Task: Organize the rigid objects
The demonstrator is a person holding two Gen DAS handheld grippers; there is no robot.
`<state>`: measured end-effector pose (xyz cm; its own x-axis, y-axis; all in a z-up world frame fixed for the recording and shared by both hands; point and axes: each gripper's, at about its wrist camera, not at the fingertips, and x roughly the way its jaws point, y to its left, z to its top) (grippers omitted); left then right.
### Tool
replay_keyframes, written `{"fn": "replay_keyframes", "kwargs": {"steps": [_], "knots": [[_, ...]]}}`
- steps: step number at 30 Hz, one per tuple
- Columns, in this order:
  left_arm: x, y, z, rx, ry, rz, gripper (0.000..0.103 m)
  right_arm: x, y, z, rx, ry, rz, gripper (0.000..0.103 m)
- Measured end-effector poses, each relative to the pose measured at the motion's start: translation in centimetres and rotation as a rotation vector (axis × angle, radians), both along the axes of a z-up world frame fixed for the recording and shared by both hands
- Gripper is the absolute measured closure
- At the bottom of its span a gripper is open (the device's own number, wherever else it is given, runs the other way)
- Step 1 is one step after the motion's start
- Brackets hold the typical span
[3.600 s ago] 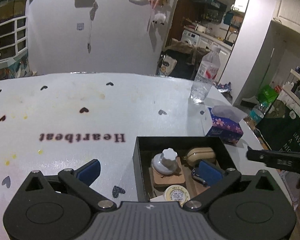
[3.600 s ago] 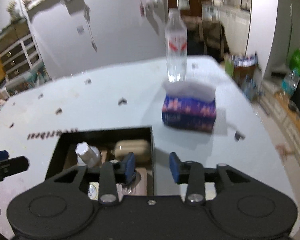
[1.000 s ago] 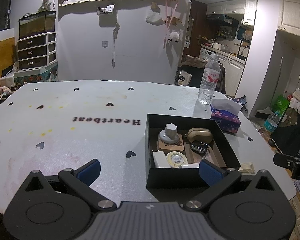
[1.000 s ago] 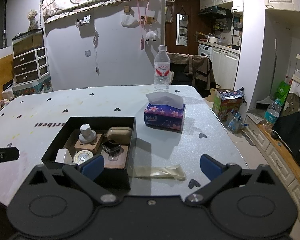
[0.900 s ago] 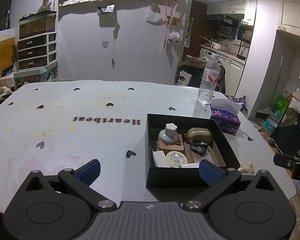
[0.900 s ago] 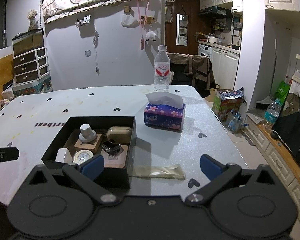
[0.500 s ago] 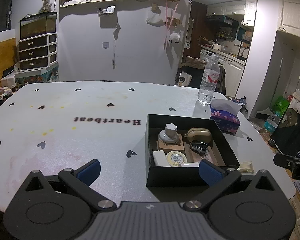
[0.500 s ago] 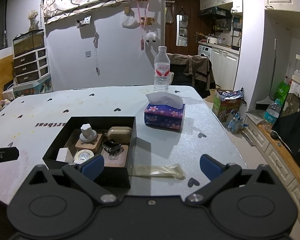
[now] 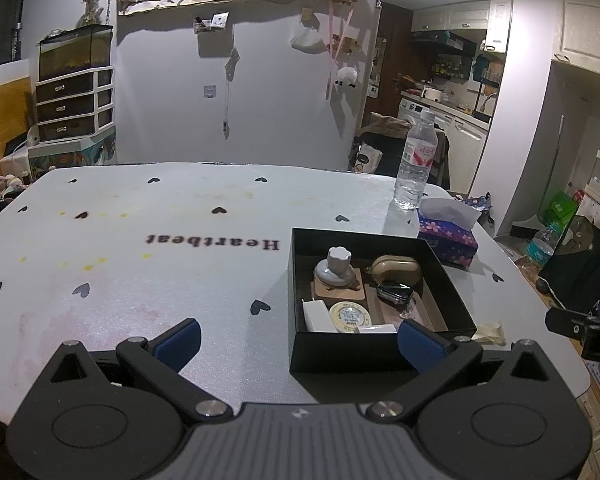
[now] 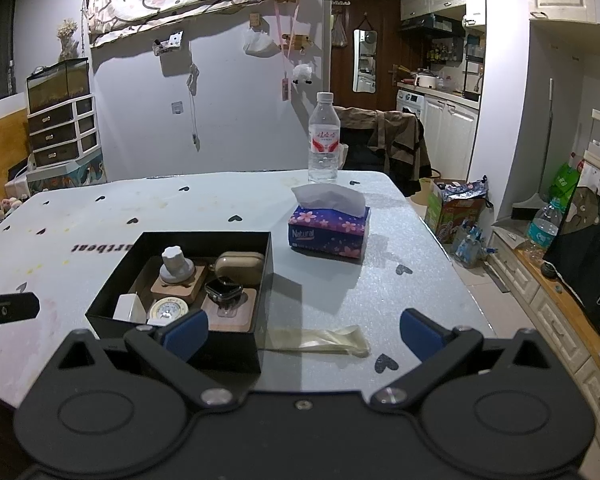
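Presently, findings as observed from beside the counter:

Left tool (image 9: 298,338): fingers spread wide, nothing between them, held low at the near edge of the counter (image 9: 140,280).
Right tool (image 10: 303,330): fingers likewise spread wide and empty, held off the near edge to the right of the box.
Black box (image 10: 256,340): open-topped, standing on the right half of the counter, its near wall close to both tools.
Box contents: a white knob-shaped piece (image 10: 175,266) on a wooden block at the far left; a tan pouch-like case (image 10: 240,266) at the far right; a dark watch (image 10: 223,291) on a second wooden stand in front of the case; a round tin (image 10: 167,311) and a white cube (image 10: 127,308) along the near wall.
Strip on counter: a pale, limp band (image 10: 320,340) lies flat just beside the box's right wall, outside it.
Tissue box (image 10: 328,234): purple, floral, beyond the box and apart from it.
Water bottle (image 10: 323,144): upright, behind the tissue box near the far edge.
Obstructions: the box's near wall partly hides the cube and tin from the left wrist view.
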<state>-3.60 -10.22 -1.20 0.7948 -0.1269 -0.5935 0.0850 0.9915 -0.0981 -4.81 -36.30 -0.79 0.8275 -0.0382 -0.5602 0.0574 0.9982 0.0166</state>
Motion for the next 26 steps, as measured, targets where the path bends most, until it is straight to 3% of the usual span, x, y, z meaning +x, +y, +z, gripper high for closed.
{"fn": "replay_keyframes", "kwargs": {"steps": [26], "knots": [[-0.23, -0.43, 0.06, 0.003, -0.001, 0.012, 0.000, -0.60, -0.37, 0.19, 0.004, 0.003, 0.009, 0.000]]}}
